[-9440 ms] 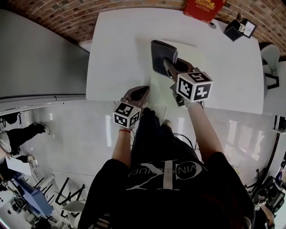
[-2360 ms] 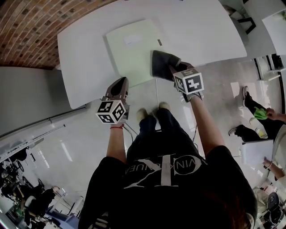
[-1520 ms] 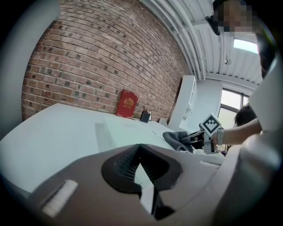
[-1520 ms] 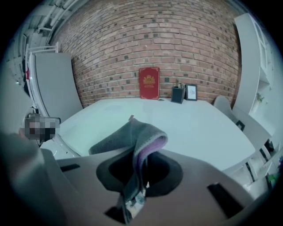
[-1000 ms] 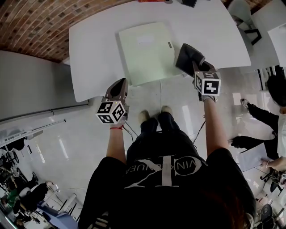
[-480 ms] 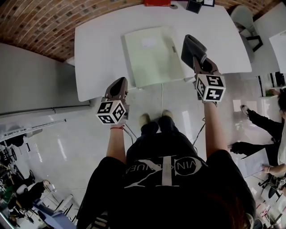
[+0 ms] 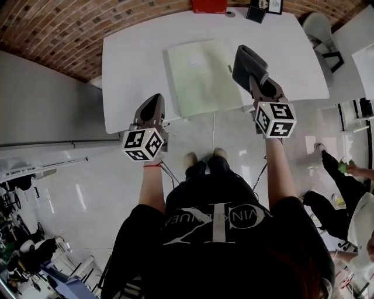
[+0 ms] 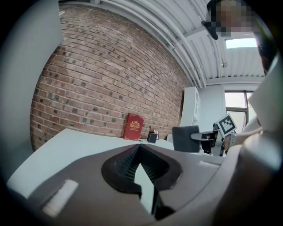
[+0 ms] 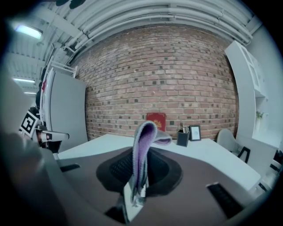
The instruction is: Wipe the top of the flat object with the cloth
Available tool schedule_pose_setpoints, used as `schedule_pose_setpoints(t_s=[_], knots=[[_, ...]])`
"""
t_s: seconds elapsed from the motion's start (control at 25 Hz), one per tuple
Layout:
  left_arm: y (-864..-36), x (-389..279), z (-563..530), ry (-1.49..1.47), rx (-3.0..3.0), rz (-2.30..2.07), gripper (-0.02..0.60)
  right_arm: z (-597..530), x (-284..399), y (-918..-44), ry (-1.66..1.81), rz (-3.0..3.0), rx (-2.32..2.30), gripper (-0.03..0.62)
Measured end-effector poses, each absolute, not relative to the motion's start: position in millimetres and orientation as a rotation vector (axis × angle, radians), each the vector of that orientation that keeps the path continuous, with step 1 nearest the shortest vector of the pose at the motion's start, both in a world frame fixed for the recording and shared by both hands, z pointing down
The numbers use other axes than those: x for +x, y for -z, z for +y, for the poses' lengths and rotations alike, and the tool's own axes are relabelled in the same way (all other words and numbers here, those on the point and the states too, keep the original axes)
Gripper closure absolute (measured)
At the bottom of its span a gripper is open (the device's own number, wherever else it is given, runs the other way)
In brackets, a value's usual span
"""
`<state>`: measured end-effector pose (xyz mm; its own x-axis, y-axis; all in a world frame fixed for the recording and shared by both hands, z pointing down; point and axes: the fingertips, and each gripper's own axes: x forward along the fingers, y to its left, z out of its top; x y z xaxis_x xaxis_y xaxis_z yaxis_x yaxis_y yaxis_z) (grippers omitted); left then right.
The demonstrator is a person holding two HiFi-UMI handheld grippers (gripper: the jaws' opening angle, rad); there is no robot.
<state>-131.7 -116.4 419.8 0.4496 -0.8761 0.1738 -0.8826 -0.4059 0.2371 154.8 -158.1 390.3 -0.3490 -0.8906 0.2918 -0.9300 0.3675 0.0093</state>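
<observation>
Jaws of the right gripper [image 7: 252,80] are clamped on a folded dark grey cloth [image 7: 245,61]. Those of the left gripper [image 8: 140,148] are brought together at the tips with nothing between them.

Both grippers work over a white table [image 7: 134,70]. On it, a pale green flat object [image 7: 201,76] lies flat, with its front edge reaching the table's near edge, about midway along. The cloth hangs to the right of it, raised above bare table towards the near right corner and apart from the green top. The left gripper hovers off the near edge, to the left of the flat object. A red book [image 7: 208,6] stands at the far edge.

No smear or wet trace shows on the top, so I cannot tell how much is wiped. With the cloth lifted aside, no stroke is under way, so I judge this a pause between passes or the end of the wipe.
</observation>
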Motion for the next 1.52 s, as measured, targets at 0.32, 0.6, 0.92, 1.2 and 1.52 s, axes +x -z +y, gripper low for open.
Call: schedule_pose_setpoints(t_s=[0.32,0.6,0.92,1.2,1.52], knots=[[-394,-138,-124,0.028,2.436,-1.565,0.569,-152,150,-371,-0.205,-2.447,1.627,0.545],[-372,-143,-129,0.080,2.460,-1.603,0.569,-150,145,-359,-0.181,-2.474,1.640,0.545],[-362,-148,-135,0.097,2.465,-1.626,0.569,-152,137,-350,-0.157,-2.494,1.635,0.545],[-353,-152,-140,0.119,2.469,-1.652,0.569,-154,134,-345,-0.146,-2.503,1.637,0.545],[-344,-155,-142,0.137,2.474,-1.692,0.569,-156,131,-341,-0.134,-2.510,1.643,0.545]])
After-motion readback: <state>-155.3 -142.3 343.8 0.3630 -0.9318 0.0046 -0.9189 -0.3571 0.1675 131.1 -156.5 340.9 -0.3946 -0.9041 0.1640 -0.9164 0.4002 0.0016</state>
